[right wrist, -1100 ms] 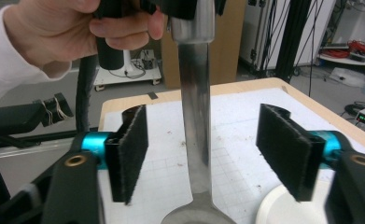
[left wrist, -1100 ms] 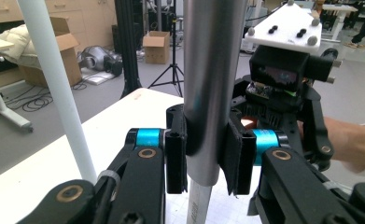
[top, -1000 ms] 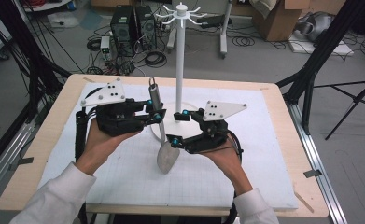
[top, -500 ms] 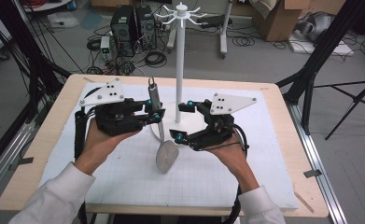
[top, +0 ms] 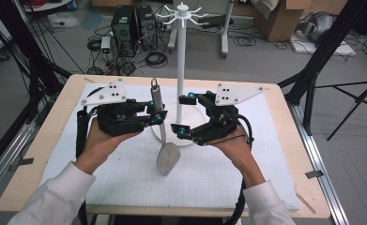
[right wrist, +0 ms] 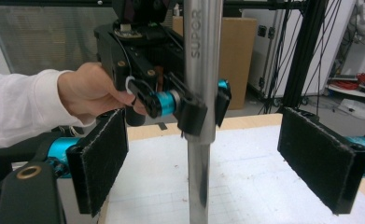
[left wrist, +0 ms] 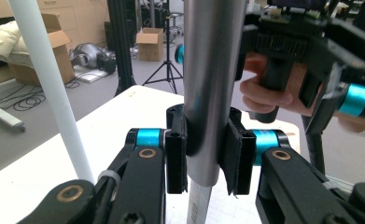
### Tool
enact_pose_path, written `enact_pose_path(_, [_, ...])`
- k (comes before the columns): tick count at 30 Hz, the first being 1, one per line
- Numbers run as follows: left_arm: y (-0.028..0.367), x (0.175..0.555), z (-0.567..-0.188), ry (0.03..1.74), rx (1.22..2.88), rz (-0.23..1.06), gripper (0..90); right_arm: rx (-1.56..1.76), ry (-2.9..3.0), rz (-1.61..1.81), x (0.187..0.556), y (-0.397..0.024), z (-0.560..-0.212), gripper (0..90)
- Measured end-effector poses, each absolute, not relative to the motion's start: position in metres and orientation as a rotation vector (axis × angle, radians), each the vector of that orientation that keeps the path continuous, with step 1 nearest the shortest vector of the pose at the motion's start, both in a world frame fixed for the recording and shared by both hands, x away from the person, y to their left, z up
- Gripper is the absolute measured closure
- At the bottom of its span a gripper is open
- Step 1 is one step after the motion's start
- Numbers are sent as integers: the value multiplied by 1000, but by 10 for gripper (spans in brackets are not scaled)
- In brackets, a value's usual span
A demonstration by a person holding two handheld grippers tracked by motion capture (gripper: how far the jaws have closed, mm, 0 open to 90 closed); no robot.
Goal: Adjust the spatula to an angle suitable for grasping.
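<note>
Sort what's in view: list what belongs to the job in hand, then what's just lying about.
In the job:
- spatula, handle clamped upright in the left tongs
- right tongs, open on either side of the handle
- white hanging rack, standing on the table just behind

Lying about:
- cardboard boxes on the floor
- computer towers
- loose cables
- tripod

Stands as a pale wooden table (top: 45,154), spreading well beyond the left gripper (top: 158,117) and right gripper (top: 183,115) on every side. Carries a white gridded mat (top: 125,187) over most of the top, leaving bare wood at the rim. Bears, on the mat, a white stand (top: 181,70), its round base under and between both grippers. Appears to take the blade of the metal spatula (top: 167,158), just below the left gripper's clamped jaws.
</note>
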State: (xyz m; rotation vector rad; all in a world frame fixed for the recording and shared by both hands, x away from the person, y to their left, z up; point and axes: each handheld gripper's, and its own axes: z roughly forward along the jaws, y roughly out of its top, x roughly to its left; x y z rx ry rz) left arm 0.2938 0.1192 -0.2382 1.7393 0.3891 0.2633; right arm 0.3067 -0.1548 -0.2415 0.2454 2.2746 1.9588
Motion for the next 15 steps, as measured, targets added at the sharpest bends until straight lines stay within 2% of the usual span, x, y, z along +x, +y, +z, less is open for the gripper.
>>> enact_pose_path(15, [114, 294, -237, 382, 1743, 257, 732, 210, 2256, 1982, 310, -145, -217, 170])
